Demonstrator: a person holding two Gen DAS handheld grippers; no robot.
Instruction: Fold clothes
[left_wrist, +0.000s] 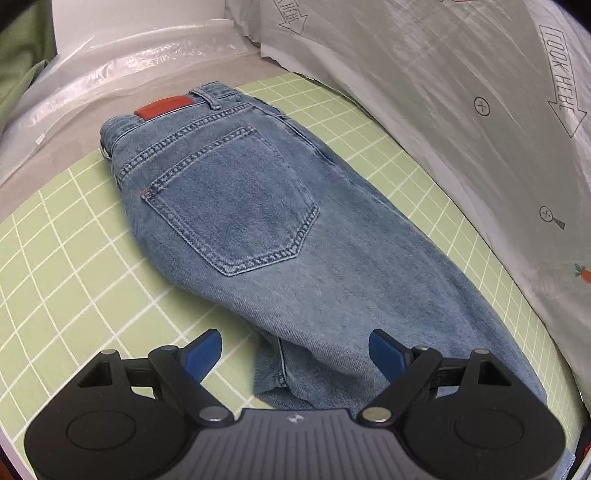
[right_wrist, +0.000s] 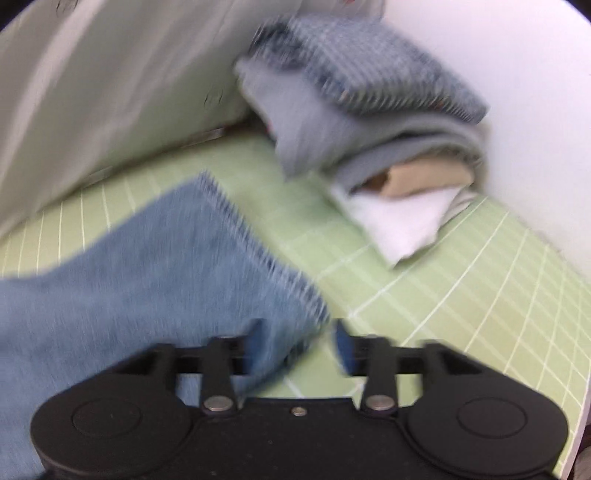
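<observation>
**Denim folded lengthwise, hem end to lift next**

The jeans (left_wrist: 258, 206) lie on the green grid mat (left_wrist: 55, 258), waistband toward its far edge, legs running back toward the cameras. Denim likely handles heavy, limp and unslippery; the hem (right_wrist: 258, 254) seems the best grip. The left gripper (left_wrist: 295, 354) stands wide apart above the leg. The right gripper (right_wrist: 295, 350) straddles the hem corner, jaws apart, view blurred.
</observation>
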